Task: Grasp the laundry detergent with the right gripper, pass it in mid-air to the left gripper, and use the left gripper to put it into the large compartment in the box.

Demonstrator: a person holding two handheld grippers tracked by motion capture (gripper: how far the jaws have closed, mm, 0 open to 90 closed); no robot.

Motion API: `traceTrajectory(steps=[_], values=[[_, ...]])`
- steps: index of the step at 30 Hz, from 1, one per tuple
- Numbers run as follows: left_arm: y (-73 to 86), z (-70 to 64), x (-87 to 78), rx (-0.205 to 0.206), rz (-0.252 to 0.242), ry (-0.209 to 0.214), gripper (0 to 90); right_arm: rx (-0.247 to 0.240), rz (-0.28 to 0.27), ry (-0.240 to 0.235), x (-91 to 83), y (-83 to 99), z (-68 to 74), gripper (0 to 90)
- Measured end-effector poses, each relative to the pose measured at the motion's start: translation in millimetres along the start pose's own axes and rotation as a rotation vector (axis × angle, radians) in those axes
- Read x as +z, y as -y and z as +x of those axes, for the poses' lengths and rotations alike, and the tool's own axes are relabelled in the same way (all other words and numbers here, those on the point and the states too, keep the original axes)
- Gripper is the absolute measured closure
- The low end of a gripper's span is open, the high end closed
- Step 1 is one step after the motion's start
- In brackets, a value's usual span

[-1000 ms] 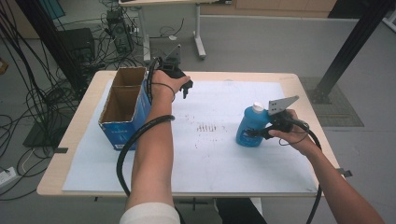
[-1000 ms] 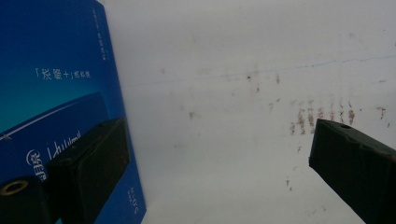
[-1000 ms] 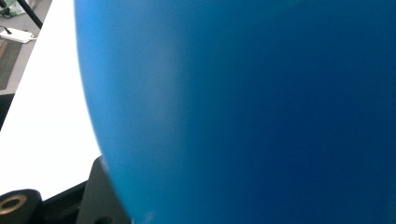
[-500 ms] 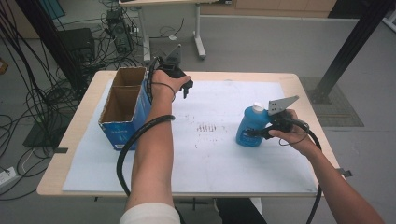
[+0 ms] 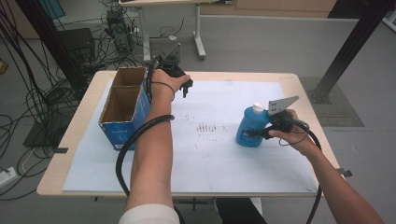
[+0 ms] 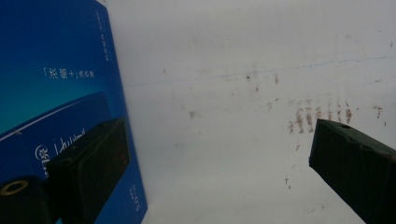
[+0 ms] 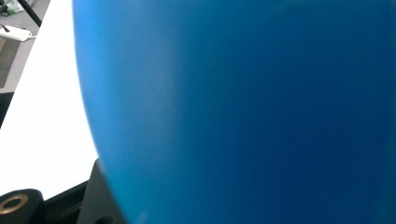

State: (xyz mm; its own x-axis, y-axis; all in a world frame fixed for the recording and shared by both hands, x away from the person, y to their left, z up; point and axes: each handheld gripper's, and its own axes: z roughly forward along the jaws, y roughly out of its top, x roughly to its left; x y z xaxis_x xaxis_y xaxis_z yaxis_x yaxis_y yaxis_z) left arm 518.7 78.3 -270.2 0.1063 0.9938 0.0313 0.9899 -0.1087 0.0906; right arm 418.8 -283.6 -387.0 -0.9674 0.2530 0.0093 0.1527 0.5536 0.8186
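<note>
A blue detergent bottle (image 5: 250, 125) with a white cap stands upright on the white table sheet at the right. My right gripper (image 5: 258, 134) is shut on its lower body; in the right gripper view the bottle (image 7: 243, 107) sits right against the lens and hides most of the jaws. An open-topped blue cardboard box (image 5: 122, 108) stands at the left. My left gripper (image 5: 186, 87) hovers by the box's far right corner, open. In the left gripper view, one of its fingers (image 6: 88, 158) lies against the box's blue side (image 6: 56, 84), the other over bare sheet.
The white sheet (image 5: 210, 154) covers the wooden table (image 5: 70, 140); faint brown marks (image 5: 208, 127) sit mid-table. Cables and a black stand crowd the floor to the left, and another table's legs stand behind.
</note>
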Motion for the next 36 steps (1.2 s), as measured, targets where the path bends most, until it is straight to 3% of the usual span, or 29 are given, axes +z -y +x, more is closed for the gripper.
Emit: traceTrajectory(steps=[36], values=[[5.1, 5.7, -23.1, 0.013, -0.021, 0.000, 5.8, 0.017, 0.020, 0.009, -1.3, -3.9, 2.9, 43.3]])
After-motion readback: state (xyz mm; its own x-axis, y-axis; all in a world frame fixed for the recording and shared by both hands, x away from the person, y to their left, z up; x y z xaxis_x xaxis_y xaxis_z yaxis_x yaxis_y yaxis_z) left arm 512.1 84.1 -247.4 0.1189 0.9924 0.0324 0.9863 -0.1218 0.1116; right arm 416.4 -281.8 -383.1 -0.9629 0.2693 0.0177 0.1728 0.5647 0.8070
